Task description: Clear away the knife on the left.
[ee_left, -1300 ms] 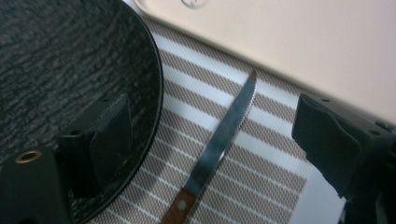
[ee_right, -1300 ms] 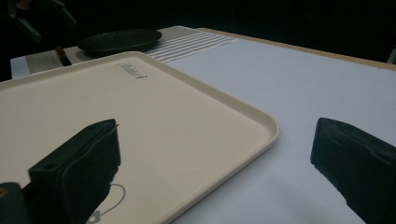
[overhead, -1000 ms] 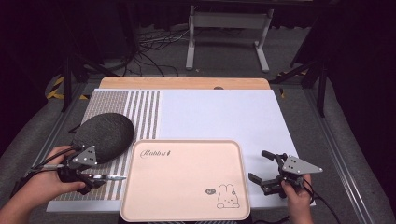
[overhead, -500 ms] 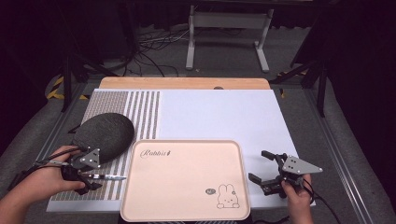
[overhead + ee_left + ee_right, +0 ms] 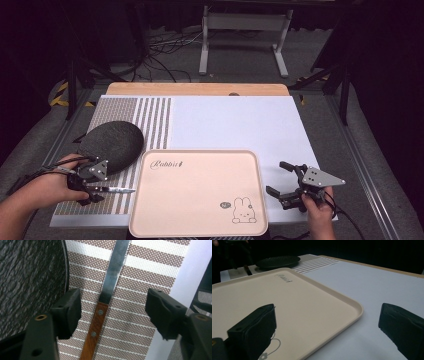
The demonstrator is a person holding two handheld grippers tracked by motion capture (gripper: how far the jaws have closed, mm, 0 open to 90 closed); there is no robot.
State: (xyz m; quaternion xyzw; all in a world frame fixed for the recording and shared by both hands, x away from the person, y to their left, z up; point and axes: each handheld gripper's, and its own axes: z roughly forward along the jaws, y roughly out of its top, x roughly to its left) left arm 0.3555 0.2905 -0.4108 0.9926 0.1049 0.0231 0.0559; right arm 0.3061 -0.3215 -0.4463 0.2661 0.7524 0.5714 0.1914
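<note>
A steel-bladed knife with a riveted wooden handle [image 5: 96, 326] lies ungrasped on the brown-striped placemat [image 5: 140, 285], straddled by the left gripper [image 5: 113, 312], whose jaws have just been closing. The right gripper [image 5: 286, 186] is held spread beside the cream tray [image 5: 200, 155]. Grasping and lifting remain.

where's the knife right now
The knife lies on the striped mat at the table's left in the high view, between the dark plate and the pink tray, with the left gripper open around its wooden handle.

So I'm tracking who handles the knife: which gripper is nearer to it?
Left. The left gripper is right over the knife, jaws either side of its wooden handle; the right gripper sits across the tray.
</note>
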